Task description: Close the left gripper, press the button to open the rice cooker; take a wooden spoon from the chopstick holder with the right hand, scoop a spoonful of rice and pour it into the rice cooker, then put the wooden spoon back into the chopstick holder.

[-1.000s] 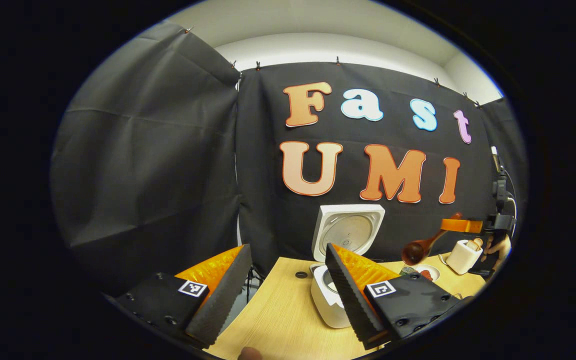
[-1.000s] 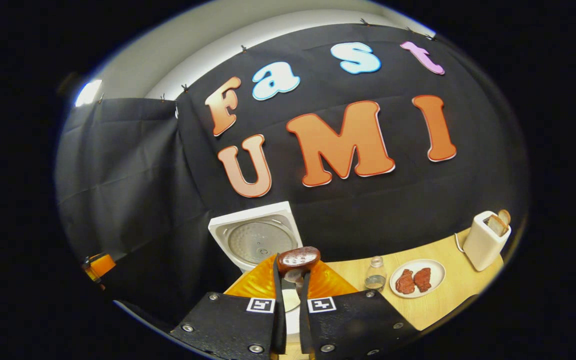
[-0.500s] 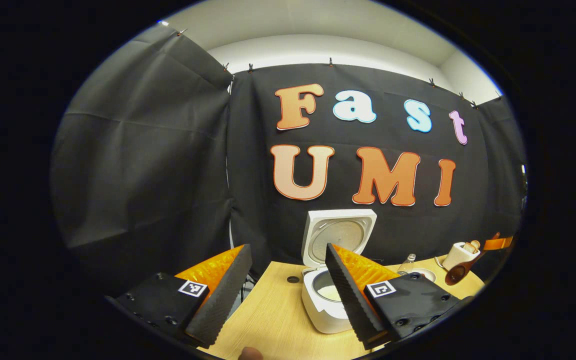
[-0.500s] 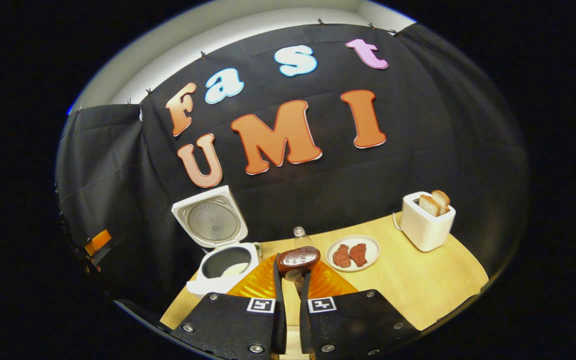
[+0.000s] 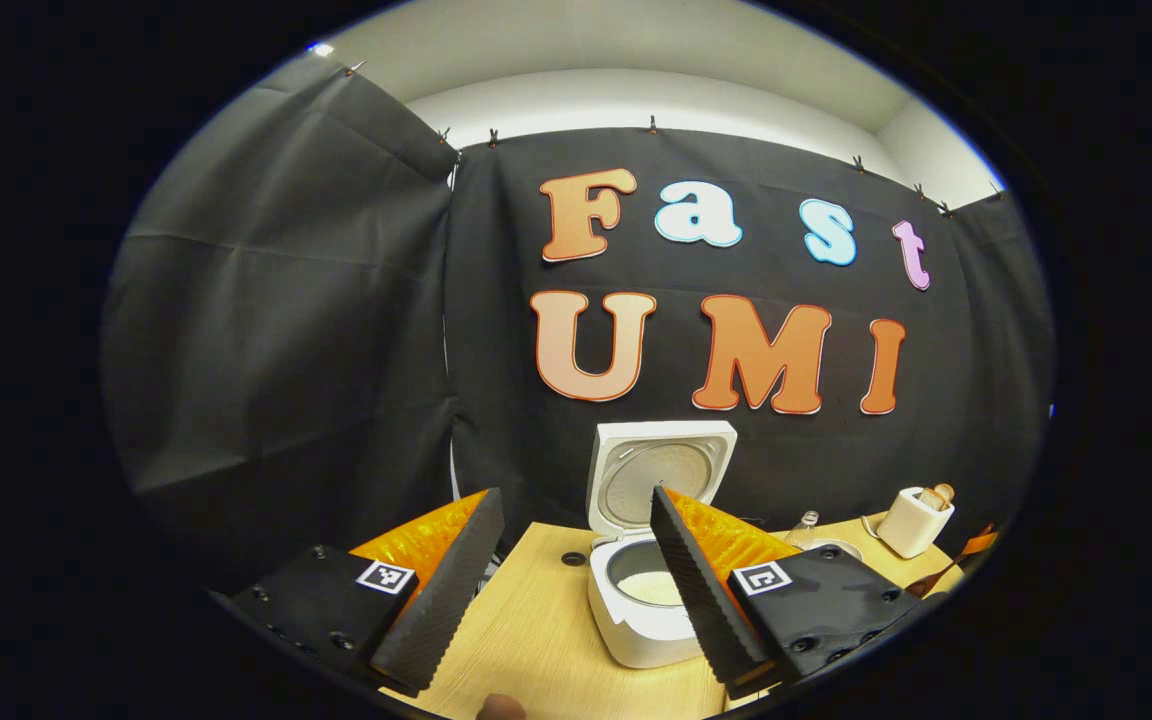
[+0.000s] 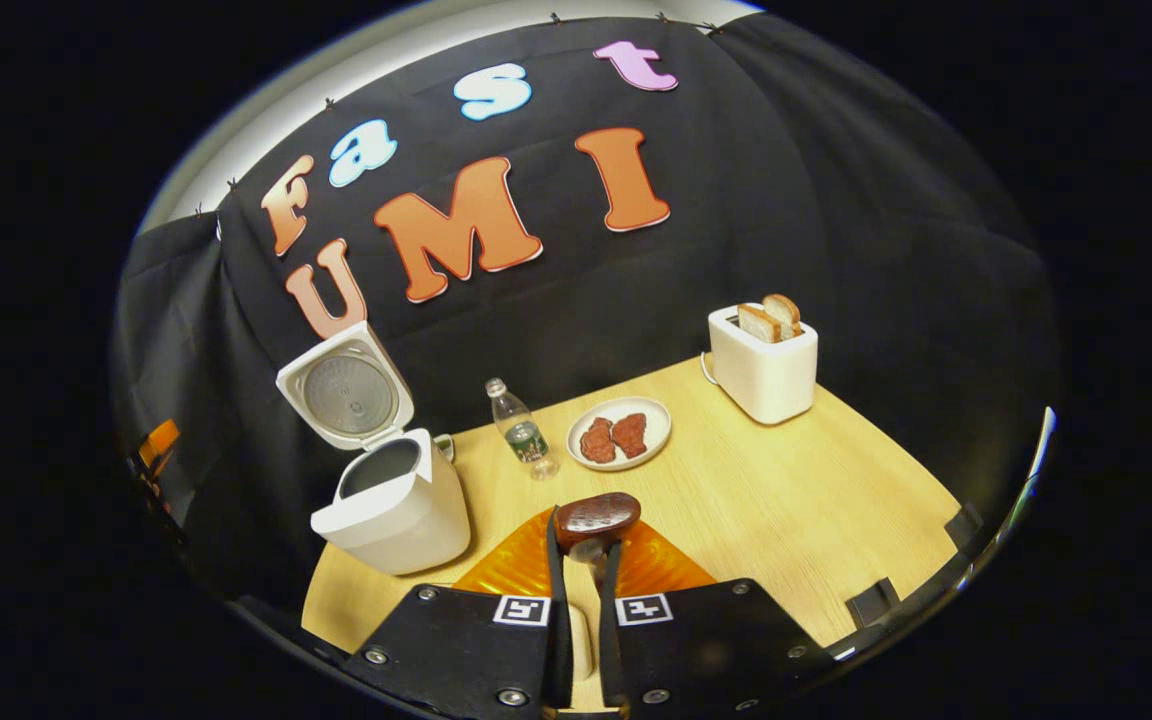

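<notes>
Rice cooker (image 6: pixel 391 510) is seen standing near the table's (image 6: pixel 786 500) left edge, lid raised upright at its back, white rice visible in the pot in the left gripper view (image 5: pixel 648 586); wooden spoon (image 6: pixel 595 517) is held by its handle between the fingers of the right gripper (image 6: pixel 581 560), bowl protruding just past the fingertips and tilted slightly up toward the camera; the jaws are drawn nearly together, both fingers pressed on the handle; the right gripper is held level above the table's near edge, pointed toward the middle of the table, to the right of the cooker and apart from it; left gripper (image 5: pixel 566 570) is held wide open with nothing between its fingers, raised above the table's near left corner and aimed toward the cooker, one finger overlapping the cooker's right side in that view; small plastic bottle (image 6: pixel 521 430) is stood upright between the cooker and a white plate (image 6: pixel 620 437) bearing two reddish-brown pieces; white toaster (image 6: pixel 764 365) with two slices of bread risen from its slots is placed near the table's far right corner; chopstick holder cannot be made out with certainty.
</notes>
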Demonstrator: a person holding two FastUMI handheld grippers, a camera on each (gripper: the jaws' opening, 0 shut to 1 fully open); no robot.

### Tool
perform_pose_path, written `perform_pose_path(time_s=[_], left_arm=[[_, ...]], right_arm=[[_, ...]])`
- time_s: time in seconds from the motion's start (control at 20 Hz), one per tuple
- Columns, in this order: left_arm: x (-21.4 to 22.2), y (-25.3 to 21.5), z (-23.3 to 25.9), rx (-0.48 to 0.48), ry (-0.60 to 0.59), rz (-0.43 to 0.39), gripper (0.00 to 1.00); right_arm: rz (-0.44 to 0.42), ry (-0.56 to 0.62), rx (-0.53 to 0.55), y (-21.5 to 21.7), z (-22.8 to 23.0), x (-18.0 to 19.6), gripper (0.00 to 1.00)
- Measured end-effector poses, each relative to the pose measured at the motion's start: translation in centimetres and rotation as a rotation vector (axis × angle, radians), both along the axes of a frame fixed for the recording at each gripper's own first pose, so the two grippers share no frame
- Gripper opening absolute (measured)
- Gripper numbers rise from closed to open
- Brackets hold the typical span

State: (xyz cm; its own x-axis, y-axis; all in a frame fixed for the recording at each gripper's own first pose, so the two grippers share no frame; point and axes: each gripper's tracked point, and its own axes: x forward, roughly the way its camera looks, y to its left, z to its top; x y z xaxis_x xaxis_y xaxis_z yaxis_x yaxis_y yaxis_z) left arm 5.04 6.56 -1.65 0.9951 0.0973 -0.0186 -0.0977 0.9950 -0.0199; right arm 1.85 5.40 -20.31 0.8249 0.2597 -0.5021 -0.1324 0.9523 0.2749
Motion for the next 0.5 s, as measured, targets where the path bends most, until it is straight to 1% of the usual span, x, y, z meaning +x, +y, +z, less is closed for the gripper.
perform_pose_path(time_s=[0.15, 0.25, 0.5], left_arm=[[-0.4, -0.1, -0.2, 0.032, 0.008, 0.012, 1.00], [-0.5, 0.0, -0.1, 0.039, 0.013, 0.021, 1.00], [-1.2, -0.2, 0.3, 0.014, 0.009, 0.022, 1.00]], right_arm=[[0.020, 0.049, 0.012, 0.3, -2.8, -0.3, 0.10], [0.019, 0.068, 0.018, -0.2, -4.5, 0.1, 0.10], [-0.006, 0.145, 0.098, -0.7, -7.5, 0.9, 0.10]])
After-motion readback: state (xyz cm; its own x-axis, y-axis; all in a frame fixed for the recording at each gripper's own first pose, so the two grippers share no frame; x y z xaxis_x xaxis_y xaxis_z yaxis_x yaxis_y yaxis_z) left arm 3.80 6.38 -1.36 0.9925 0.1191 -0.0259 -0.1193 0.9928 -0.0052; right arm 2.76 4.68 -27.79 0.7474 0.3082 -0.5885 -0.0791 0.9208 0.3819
